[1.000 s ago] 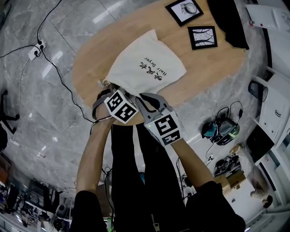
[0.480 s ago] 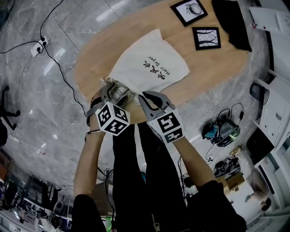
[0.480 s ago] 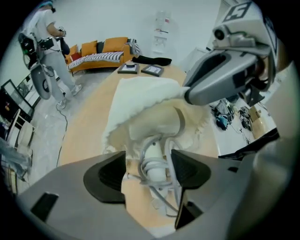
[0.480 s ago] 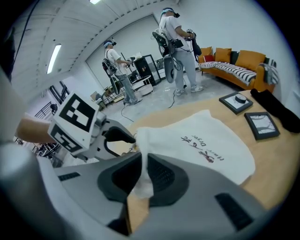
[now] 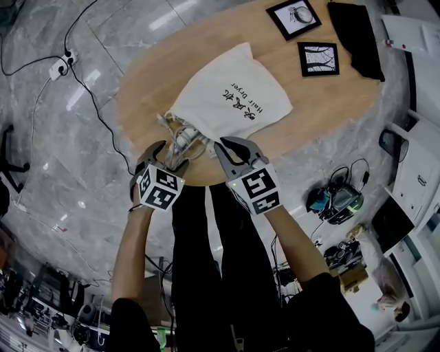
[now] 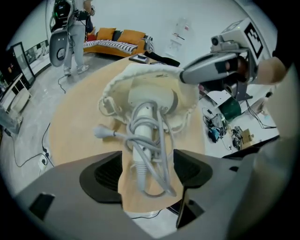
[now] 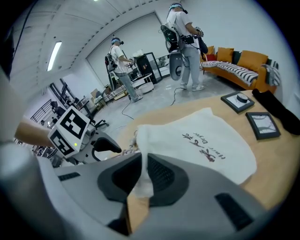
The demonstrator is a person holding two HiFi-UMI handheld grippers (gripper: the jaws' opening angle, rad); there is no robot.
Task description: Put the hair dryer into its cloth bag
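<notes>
The white cloth bag [image 5: 230,100] lies on the oval wooden table [image 5: 137,82]. The pale hair dryer [image 6: 149,101] has its head inside the bag's mouth; its handle, with the cord wound round it, sticks out toward me [image 5: 180,141]. My left gripper [image 6: 146,171] hovers over the handle's end. Its jaws are opening and stand wide, the pads clear of the handle. In the head view that left gripper [image 5: 167,157] is just short of the bag's mouth. My right gripper [image 7: 140,180] is shut on the rim of the bag [image 7: 206,145], to the right of the mouth [image 5: 230,146].
Two framed pictures [image 5: 293,17] [image 5: 317,58] and a black cloth [image 5: 354,38] lie at the table's far end. A power strip [image 5: 58,67] and cables lie on the floor at left. The table's near edge is right under the grippers. People [image 7: 185,42] stand far off.
My left gripper has opened, let go of the hair dryer and drawn back and left from the bag's mouth toward the table edge. My right gripper has kept its hold and place.
</notes>
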